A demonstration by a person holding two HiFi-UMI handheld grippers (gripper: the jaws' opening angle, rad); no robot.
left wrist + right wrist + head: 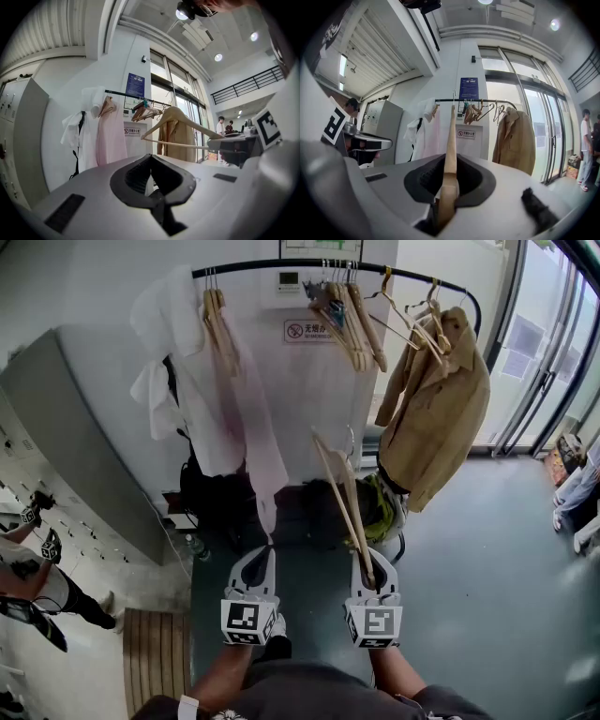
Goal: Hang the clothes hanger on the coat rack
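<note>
While right gripper (374, 563) fingers pinch the hanger (339, 488), left gripper (255, 557) fingers meet (empty).

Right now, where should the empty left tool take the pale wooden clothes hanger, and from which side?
Probably the thin lower bar of the pale wooden clothes hanger, ahead of the right tool clamping one end. Come with the left tool from the left: the hanger shows its broad side there.
</note>
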